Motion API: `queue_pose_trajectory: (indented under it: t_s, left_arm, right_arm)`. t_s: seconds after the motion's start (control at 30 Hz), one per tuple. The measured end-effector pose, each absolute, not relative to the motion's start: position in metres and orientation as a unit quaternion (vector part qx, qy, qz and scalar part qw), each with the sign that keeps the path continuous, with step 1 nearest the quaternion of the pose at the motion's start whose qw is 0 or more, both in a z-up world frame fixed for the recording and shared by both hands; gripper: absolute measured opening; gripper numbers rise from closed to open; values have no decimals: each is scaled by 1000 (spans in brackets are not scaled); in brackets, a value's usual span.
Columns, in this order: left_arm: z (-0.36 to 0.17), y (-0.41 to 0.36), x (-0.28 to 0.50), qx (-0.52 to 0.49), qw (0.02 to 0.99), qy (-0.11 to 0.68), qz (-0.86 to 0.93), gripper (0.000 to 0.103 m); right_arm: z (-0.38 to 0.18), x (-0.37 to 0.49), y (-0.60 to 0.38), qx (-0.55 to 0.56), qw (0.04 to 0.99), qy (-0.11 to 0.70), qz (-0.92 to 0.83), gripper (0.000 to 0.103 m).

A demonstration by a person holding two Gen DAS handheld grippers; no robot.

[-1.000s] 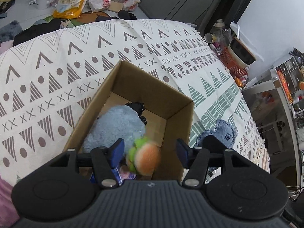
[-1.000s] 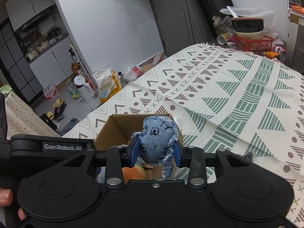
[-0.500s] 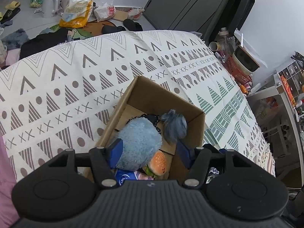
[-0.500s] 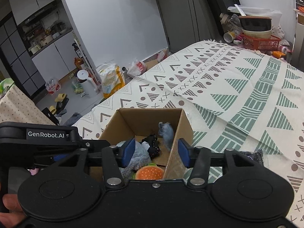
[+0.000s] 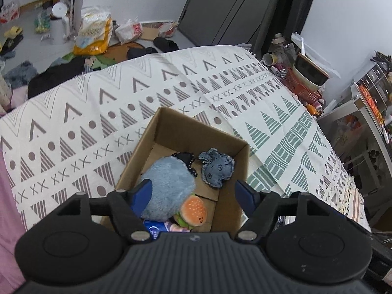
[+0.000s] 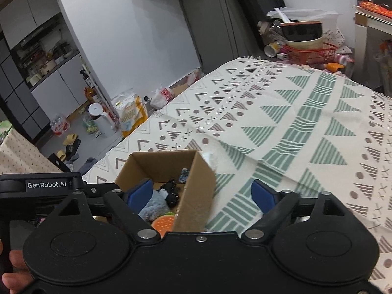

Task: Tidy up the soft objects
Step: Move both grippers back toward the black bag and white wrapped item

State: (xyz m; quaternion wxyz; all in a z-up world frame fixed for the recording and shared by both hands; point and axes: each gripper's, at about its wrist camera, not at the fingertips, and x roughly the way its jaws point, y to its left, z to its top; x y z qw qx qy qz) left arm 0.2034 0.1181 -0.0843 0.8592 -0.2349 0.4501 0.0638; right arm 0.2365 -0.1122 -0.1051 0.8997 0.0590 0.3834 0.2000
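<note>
A brown cardboard box (image 5: pixel 171 127) (image 6: pixel 196 191) stands on the patterned cloth. Inside lie a fluffy light-blue plush (image 5: pixel 169 183) (image 6: pixel 154 204), a denim soft toy (image 5: pixel 216 170), a black beaded item (image 5: pixel 185 158) (image 6: pixel 171 193) and an orange burger plush (image 5: pixel 193 212) (image 6: pixel 163 223). My left gripper (image 5: pixel 193 196) hovers open above the box's near end, holding nothing. My right gripper (image 6: pixel 202 194) is open and empty too, straddling the box's right wall from above. A hand (image 6: pixel 12 269) grips the right tool at the lower left.
The cloth-covered surface (image 5: pixel 98 103) (image 6: pixel 306 127) stretches around the box. A red basket with bowls (image 6: pixel 306 49) sits past its far edge. Bags, a white jug (image 5: pixel 58 22) and shoes litter the floor beyond. Shelving (image 5: pixel 367 103) stands at the right.
The right gripper opened and let the denim toy drop into the box, then opened wider and shifted right. The left gripper rose and pulled back from the box.
</note>
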Motion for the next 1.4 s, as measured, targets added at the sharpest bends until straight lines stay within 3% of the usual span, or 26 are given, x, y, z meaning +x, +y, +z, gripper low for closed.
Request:
queue_pose_trajectory:
  t_s: [0.87, 1.4]
  left_arm:
    - [-74, 51, 227, -176, 865, 466, 66, 73]
    - [-81, 32, 253, -146, 874, 461, 43, 70]
  right_arm:
    - [-122, 245, -186, 109, 892, 405, 169, 91]
    - [-153, 270, -213, 173, 865, 450, 135, 85]
